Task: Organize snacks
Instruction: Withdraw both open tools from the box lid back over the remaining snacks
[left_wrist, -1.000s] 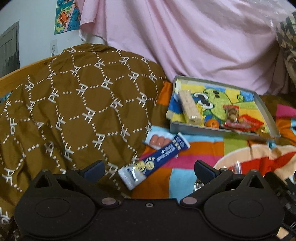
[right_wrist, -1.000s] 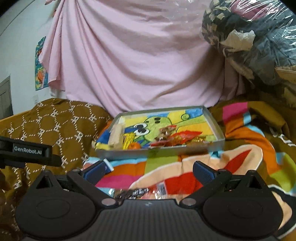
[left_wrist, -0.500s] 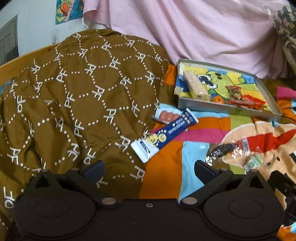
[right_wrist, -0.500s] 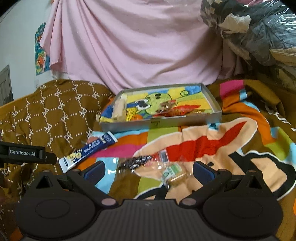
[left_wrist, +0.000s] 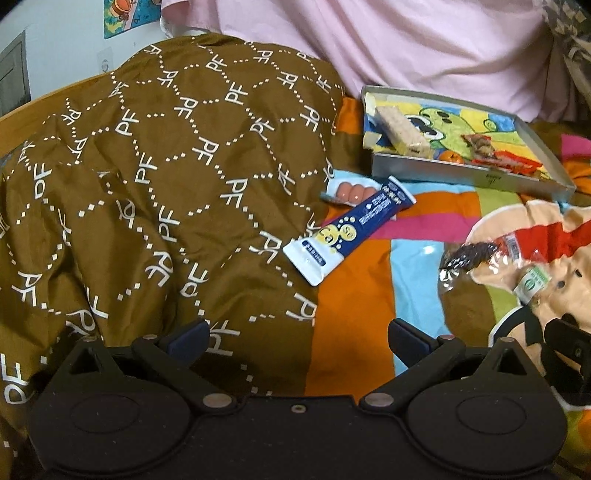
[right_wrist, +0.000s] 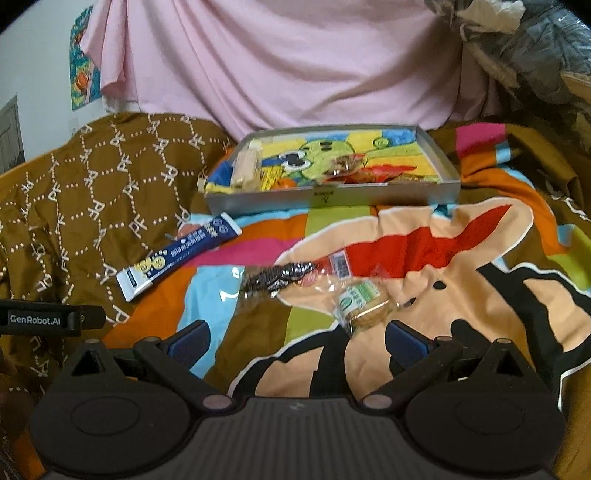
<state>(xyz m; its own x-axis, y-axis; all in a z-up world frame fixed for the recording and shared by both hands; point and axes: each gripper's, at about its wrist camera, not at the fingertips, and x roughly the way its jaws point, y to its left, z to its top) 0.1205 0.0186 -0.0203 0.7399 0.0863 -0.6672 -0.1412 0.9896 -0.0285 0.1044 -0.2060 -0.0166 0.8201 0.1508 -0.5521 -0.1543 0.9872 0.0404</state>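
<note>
Wrappers loose on bright blanket (right_wrist: 424, 332), short of tray (right_wrist: 332, 194): blue bar (right_wrist: 177, 254) at left, clear cookie bag (right_wrist: 332, 288) just ahead of right gripper (right_wrist: 295, 343). Both right and left gripper (left_wrist: 299, 338) gaping wide, holding nothing. Probably light, crinkly, slippery; cookies brittle. Best pinched at crimped ends, gently.

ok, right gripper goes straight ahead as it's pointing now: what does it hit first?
Probably the clear cookie packet lying on the colourful blanket, just ahead of the open right gripper and slightly toward its right finger. The snack tray sits further behind. Depth is uncertain in the fisheye view.
</note>
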